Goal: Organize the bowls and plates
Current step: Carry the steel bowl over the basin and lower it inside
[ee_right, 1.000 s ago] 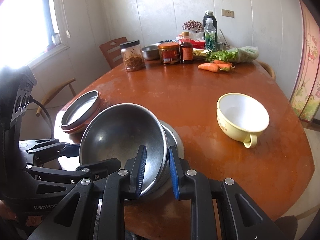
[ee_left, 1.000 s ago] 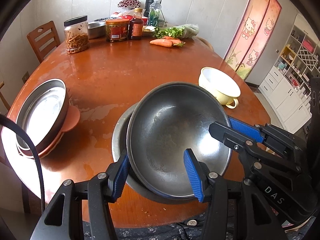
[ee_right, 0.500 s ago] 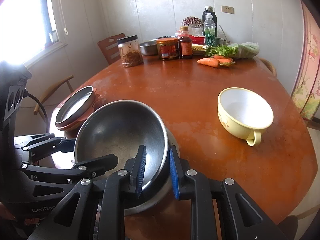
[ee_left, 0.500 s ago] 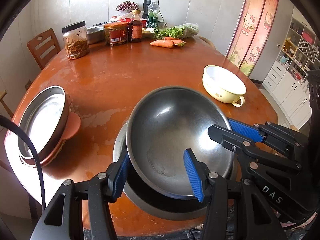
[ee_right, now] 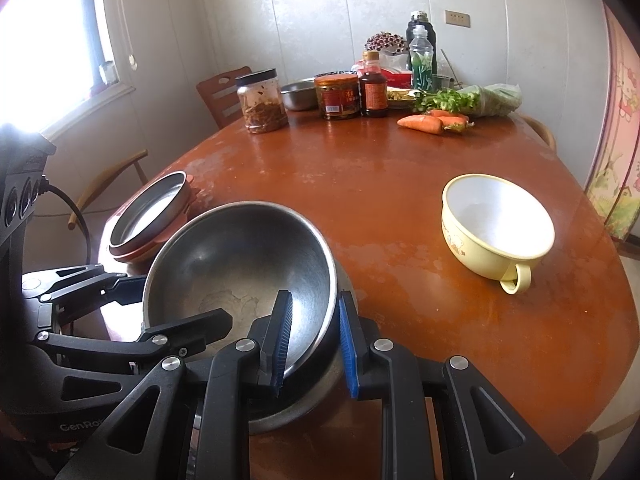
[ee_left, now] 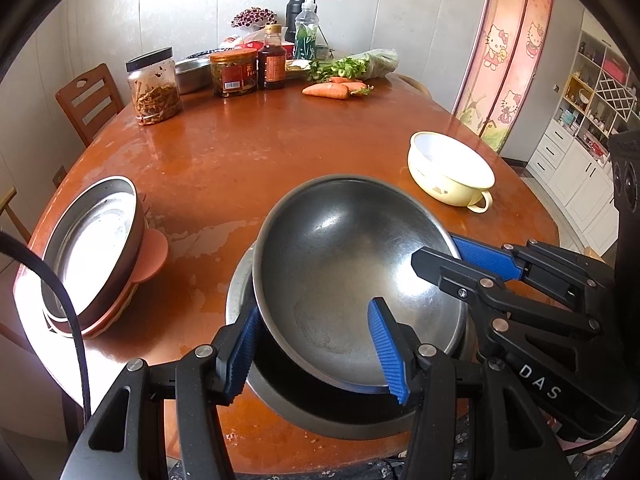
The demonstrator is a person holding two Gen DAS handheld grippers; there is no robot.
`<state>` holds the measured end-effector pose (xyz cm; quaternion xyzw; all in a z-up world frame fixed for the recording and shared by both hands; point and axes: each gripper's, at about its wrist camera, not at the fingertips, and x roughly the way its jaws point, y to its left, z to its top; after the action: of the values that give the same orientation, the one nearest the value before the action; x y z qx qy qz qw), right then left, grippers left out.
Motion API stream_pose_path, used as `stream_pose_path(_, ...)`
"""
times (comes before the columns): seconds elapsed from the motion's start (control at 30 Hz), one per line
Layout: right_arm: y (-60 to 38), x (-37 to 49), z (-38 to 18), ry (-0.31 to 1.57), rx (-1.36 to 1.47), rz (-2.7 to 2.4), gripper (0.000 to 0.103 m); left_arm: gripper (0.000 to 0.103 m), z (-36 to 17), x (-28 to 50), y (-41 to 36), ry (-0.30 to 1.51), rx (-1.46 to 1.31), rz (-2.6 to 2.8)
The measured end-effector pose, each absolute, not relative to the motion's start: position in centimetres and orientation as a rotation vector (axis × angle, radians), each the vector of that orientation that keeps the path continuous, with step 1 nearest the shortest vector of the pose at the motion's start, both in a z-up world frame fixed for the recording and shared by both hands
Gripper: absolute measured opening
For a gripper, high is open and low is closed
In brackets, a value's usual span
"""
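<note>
From the left wrist camera, a steel bowl (ee_left: pixel 352 276) is seen tilted inside a bigger steel bowl (ee_left: pixel 280 396) that sits on the brown table (ee_left: pixel 280 152) near the front edge. The left gripper (ee_left: pixel 316 352) is spread wide, with one blue finger outside the rim and one inside, and it cannot be told for sure if the rim is squeezed; it looks let go. The right gripper (ee_left: pixel 468 260) is seen coming in from the side, with its fingers on each side of the far rim. A stack of plates (ee_left: pixel 92 252) is kept at the left edge, and a yellow cup-bowl (ee_left: pixel 448 172) is well apart on the right. From the right wrist camera, the steel bowl (ee_right: pixel 240 264) is seen leaning in the bigger one (ee_right: pixel 304 408), and its thin rim is between the blue fingers of the right gripper (ee_right: pixel 314 344). A small gap is seen beside each pad, so the hold looks loose or not yet closed. The left gripper (ee_right: pixel 132 300) is seen at the other side of the bowl. The bowl is thought to be light, hard and slippery, since it is thin shiny metal. It will not break, but it can slide and clang. The rim is the best place to be pinched, with one finger inside and one outside.
</note>
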<state>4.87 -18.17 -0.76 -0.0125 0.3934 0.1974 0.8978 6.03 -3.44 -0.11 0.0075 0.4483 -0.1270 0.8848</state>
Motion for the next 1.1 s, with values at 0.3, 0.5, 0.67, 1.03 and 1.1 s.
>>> stream_pose_path(0.3, -17.9, 4.9, -0.7, 0.815, -0.022, 0.415, 0.026, 0.055, 0.4, 5.5, -2.8, 0.919, -0.001, -0.274)
stream_pose_path(0.5, -17.9, 4.9, -0.6, 0.817, -0.011, 0.423, 0.03, 0.058, 0.8, 5.2, -2.6, 0.904, 0.0, -0.265)
stream_pose_path(0.67, -17.8, 4.6, -0.5, 0.81, -0.007, 0.423, 0.034, 0.059, 1.1, 5.0, -2.4, 0.894, -0.001, -0.263)
stream_pose_path(1.03, -18.1, 4.4, 0.1, 0.798, 0.006, 0.427, 0.037, 0.06, 1.9, 4.4, -2.3, 0.862, 0.003, -0.26)
stream_pose_path(1.1, -18.2, 4.3, 0.2, 0.793, 0.013, 0.426, 0.04, 0.06, 2.1, 4.2, -2.3, 0.854, 0.005, -0.259)
